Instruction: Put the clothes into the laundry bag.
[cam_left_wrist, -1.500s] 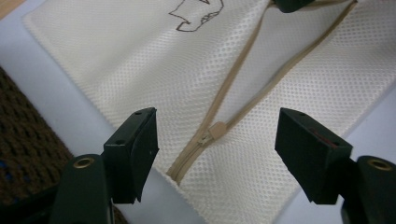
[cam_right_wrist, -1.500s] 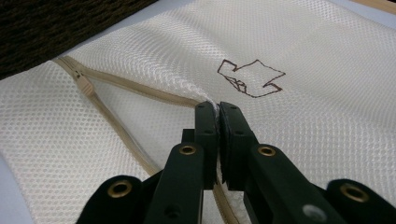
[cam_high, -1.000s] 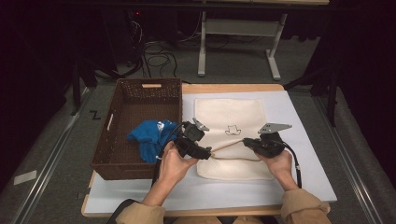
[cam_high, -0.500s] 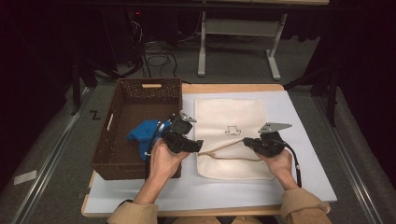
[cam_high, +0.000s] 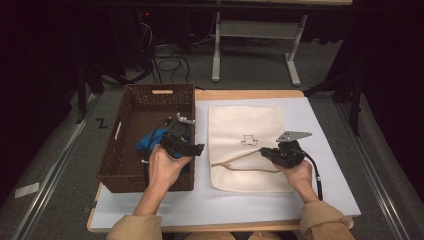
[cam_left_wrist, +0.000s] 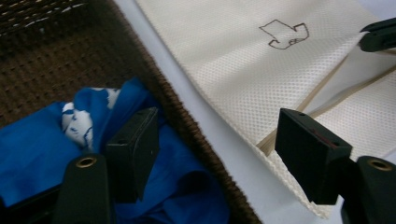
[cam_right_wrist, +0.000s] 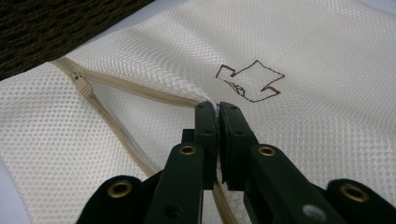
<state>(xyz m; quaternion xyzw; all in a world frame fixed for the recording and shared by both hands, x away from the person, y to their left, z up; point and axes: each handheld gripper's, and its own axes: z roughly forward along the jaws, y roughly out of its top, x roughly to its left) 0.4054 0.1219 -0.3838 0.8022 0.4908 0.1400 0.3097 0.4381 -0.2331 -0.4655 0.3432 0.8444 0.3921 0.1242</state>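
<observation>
A wooden-edged table (cam_high: 250, 94) carries a pale blue-white mat (cam_high: 330, 150) that covers most of its top, leaving a strip of bare wood along the far edge. At the mat's left side stands a dark brown wicker basket (cam_high: 125, 145), its left wall overhanging the table's left edge. Just beside the basket, toward the middle of the mat, lies a cream mesh laundry bag (cam_high: 245, 125), flat, with a small dark outline drawing on its face and its tan zipper open.
</observation>
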